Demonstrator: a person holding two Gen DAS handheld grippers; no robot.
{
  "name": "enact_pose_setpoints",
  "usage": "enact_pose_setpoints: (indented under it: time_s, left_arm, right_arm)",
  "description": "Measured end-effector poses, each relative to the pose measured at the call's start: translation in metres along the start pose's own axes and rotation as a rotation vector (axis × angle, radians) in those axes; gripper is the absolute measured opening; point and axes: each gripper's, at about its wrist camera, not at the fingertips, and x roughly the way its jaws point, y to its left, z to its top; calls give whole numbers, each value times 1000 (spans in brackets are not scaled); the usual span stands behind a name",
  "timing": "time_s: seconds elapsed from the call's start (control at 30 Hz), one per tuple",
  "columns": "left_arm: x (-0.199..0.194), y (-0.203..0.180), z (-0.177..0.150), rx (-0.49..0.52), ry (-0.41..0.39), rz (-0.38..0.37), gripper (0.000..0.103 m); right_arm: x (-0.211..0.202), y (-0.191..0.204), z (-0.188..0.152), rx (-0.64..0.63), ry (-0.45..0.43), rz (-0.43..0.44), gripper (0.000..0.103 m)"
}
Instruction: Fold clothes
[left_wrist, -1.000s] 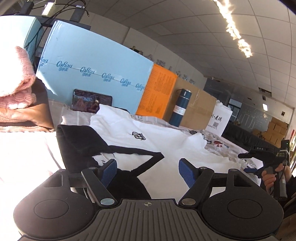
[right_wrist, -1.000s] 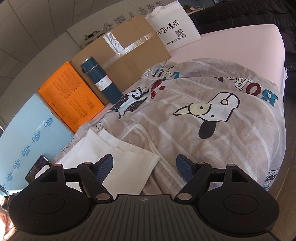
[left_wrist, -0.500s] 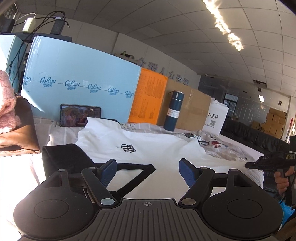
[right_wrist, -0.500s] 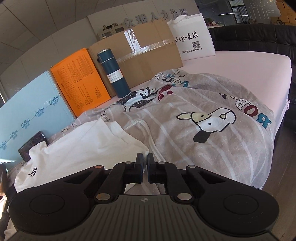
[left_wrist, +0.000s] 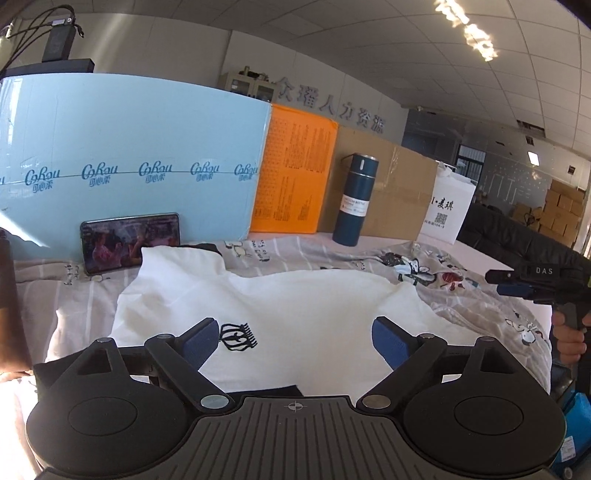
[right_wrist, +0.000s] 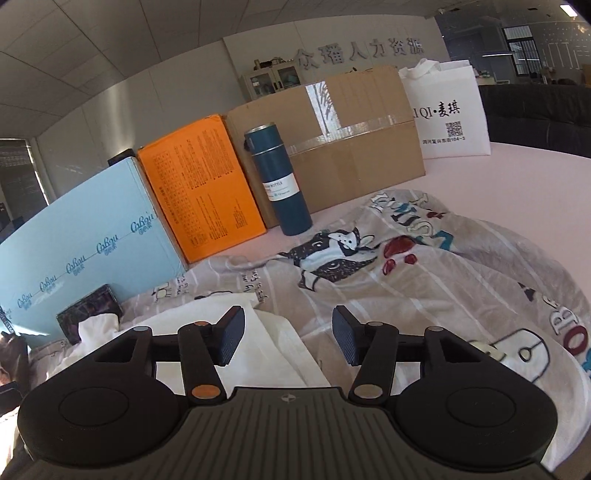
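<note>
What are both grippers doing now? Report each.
Left gripper: open, holding nothing, over the white T-shirt.
Right gripper: open, holding nothing.

Pale pink bed (right_wrist: 517, 184) carrying: grey cartoon-print blanket (right_wrist: 424, 280) under a white T-shirt (left_wrist: 306, 306); upright dark blue flask (right_wrist: 282, 184); brown cardboard box (right_wrist: 354, 147); orange box (right_wrist: 199, 188); white tote bag (right_wrist: 448, 114).

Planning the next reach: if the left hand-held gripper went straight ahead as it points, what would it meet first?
Probably the white T-shirt, spread right ahead of the open left hand-held gripper. Depth is unclear; a higher line would reach the orange box.
</note>
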Motion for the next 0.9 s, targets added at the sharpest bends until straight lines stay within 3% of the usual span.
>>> enact_pose_setpoints:
  time_s: [0.1, 0.13, 0.2, 0.37, 0.43, 0.47, 0.5, 0.57, 0.73, 0.9]
  left_arm:
    - [26, 17, 5, -55, 25, 26, 93]
    - [34, 22, 5, -74, 35, 43, 93]
    - [47, 34, -2, -119, 65, 72, 93]
    - [56, 54, -17, -206, 107, 77, 93]
    - [56, 58, -19, -227, 105, 69, 93]
    - [55, 60, -19, -235, 101, 57, 93]
    - [55, 61, -20, -243, 97, 45, 93]
    - [56, 63, -21, -252, 102, 29, 93]
    - [57, 65, -22, -265, 108, 19, 93]
    - [58, 65, -22, -263, 108, 21, 93]
  right_arm:
    - [57, 11, 25, 12, 89, 87, 66]
    - [76, 13, 28, 26, 115, 86, 67]
    - [112, 16, 32, 55, 162, 76, 80]
    - [167, 20, 27, 59, 246, 97, 80]
    - [175, 22, 20, 36, 264, 94, 75]
    - [180, 23, 16, 25, 273, 92, 62]
    - [183, 24, 12, 13, 281, 91, 37]
    - [174, 34, 8, -61, 243, 112, 17]
    - [151, 58, -1, -247, 147, 163, 12]
    - [118, 90, -24, -501, 151, 325, 16]
